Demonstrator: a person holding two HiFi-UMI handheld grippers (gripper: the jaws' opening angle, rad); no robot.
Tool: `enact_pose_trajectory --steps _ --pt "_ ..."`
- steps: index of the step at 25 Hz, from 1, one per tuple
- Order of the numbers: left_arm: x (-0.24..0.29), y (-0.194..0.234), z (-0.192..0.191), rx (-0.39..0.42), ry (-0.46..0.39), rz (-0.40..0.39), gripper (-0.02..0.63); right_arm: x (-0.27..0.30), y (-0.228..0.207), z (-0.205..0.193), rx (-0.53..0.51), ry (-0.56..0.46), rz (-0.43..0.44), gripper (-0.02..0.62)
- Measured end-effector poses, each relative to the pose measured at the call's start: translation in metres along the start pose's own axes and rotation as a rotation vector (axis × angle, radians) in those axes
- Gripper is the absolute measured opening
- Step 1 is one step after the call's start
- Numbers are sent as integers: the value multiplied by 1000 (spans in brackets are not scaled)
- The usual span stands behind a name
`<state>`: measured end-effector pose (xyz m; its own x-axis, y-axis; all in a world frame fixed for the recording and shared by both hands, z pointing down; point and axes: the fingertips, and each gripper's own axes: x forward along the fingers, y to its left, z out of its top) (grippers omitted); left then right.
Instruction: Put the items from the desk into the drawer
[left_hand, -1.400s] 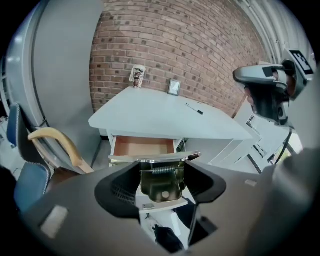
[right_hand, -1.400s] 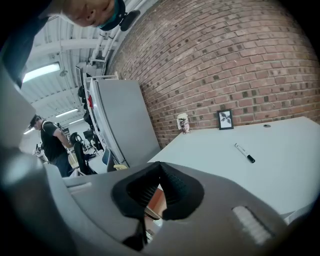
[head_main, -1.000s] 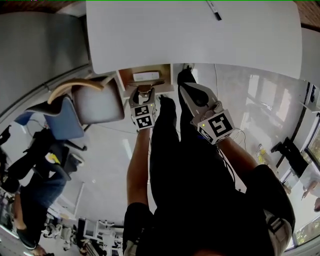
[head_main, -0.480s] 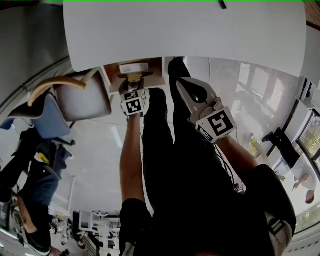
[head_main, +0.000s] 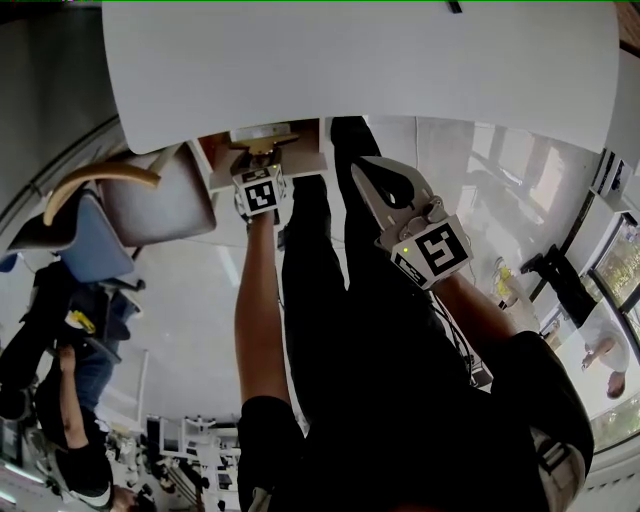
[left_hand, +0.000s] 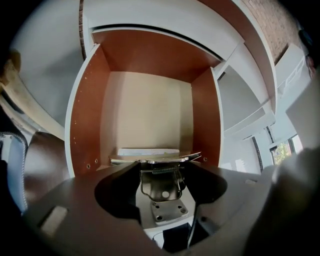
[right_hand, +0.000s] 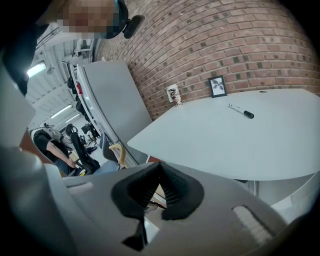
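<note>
The drawer (head_main: 300, 152) stands open under the white desk (head_main: 360, 60); its red-brown walls and pale bottom (left_hand: 145, 115) fill the left gripper view. A flat white item (left_hand: 145, 150) lies inside it. My left gripper (head_main: 261, 156) points steeply down into the drawer's mouth, jaws wide and closed on a tan clipboard (head_main: 263, 148), whose metal spring clip (left_hand: 160, 184) shows between them. My right gripper (head_main: 372, 182) hangs beside my legs, shut with its black pads (right_hand: 172, 192) together and nothing between them. A black marker (right_hand: 241, 111) lies on the desk.
A chair (head_main: 150, 200) with a tan armrest stands just left of the drawer. A small picture frame (right_hand: 217, 86) and a patterned cup (right_hand: 173, 94) stand at the desk's far edge by the brick wall. A seated person (right_hand: 52, 147) is further off.
My left gripper has sunk toward the drawer with the clipboard, and its tips are now at the drawer's mouth. My right gripper has dropped slightly and stays shut.
</note>
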<state>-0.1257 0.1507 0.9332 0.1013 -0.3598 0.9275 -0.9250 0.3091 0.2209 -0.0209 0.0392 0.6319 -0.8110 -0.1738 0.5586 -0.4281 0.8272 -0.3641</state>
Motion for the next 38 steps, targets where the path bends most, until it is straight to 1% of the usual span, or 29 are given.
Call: enact_pose_trajectory --steps 2,4,6,8,10,12,14,15,19,22,31,35,38 --pt "4 0 -3 -17 25 -6 295 1 -3 0 4 4 -4 3" --pt "7 -2 -11 -19 83 -10 295 1 -7 0 7 7 -10 3" --pt "8 -3 -21 4 151 0 295 0 -10 -1 11 10 -14 3" --pt "7 -5 -23 40 183 8 295 -1 -11 -2 15 12 -15 3" --pt "4 -8 -13 74 174 6 295 -1 -10 -1 18 14 -14 3" --pt "2 -13 5 94 129 -8 295 0 -10 0 20 16 -13 3" --pt "5 -15 16 102 104 -15 295 1 -10 0 21 18 -14 3" --pt "7 -13 16 107 111 -10 295 1 -11 -1 22 20 -15 3" --pt "16 -3 2 126 192 14 295 2 -13 -1 28 21 -19 3" --pt "17 -5 7 158 206 12 295 1 -16 -1 34 25 -23 3" --pt "29 2 -13 136 292 8 296 1 -19 -1 41 29 -24 3" --pt "33 -1 -21 181 317 16 299 -1 -21 -3 41 33 -26 3" --pt "36 -3 -27 209 353 21 305 -1 -20 -6 42 35 -28 3"
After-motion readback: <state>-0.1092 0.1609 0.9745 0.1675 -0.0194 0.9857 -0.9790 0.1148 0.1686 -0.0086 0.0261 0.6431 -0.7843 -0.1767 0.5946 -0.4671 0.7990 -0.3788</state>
